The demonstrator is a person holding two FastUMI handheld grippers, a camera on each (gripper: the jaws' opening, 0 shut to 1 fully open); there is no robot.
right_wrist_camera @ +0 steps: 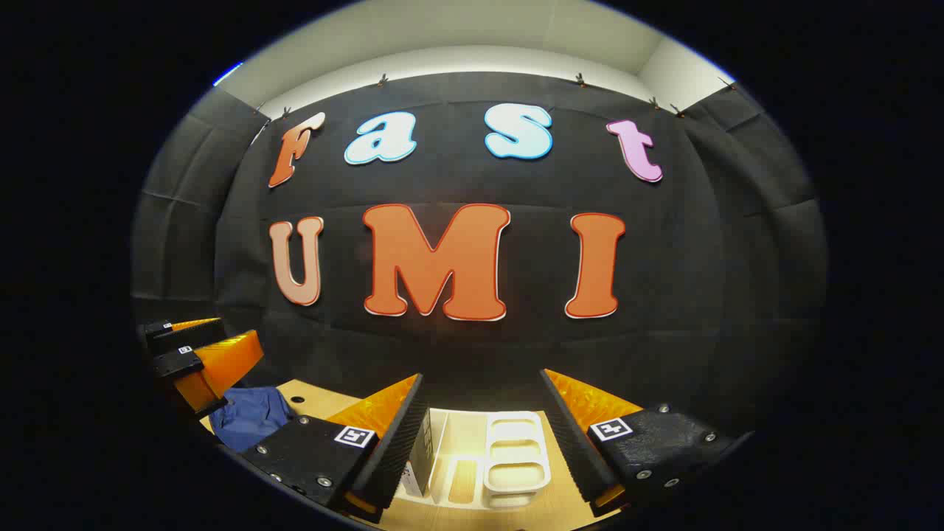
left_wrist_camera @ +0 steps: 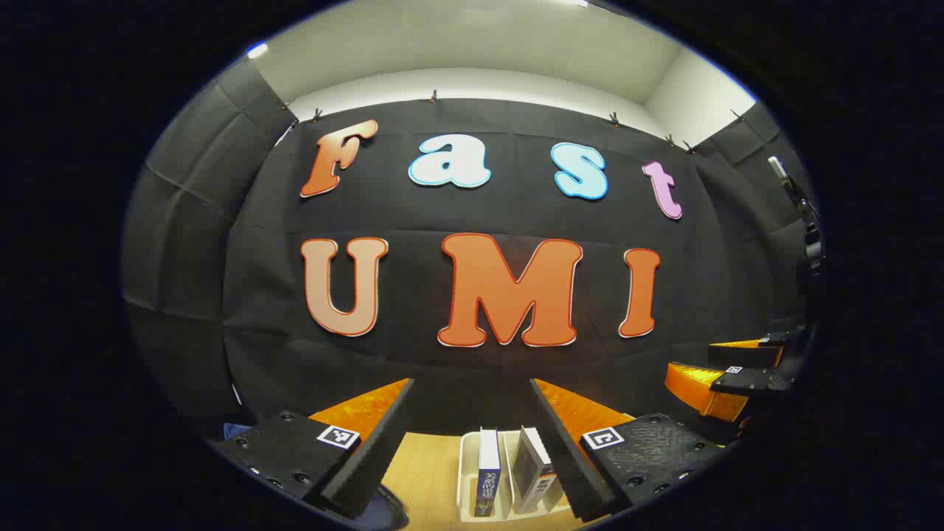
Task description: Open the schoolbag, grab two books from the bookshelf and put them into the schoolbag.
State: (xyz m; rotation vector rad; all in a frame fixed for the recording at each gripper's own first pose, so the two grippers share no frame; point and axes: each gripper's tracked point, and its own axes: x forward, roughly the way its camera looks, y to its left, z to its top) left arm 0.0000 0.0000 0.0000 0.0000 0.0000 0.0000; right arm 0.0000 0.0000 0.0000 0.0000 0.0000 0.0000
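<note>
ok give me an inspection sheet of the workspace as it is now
surface: light wooden table.
job's things: two books upright in a white rack; blue schoolbag at the table's left, too little shown to tell if open.
clutter: nothing seen.
grippers: left hand-held gripper open, empty, aimed at the books; right hand-held gripper open, empty, over the rack.
cables: nothing seen.
surroundings: black cloth booth wall, pale ceiling above.
</note>
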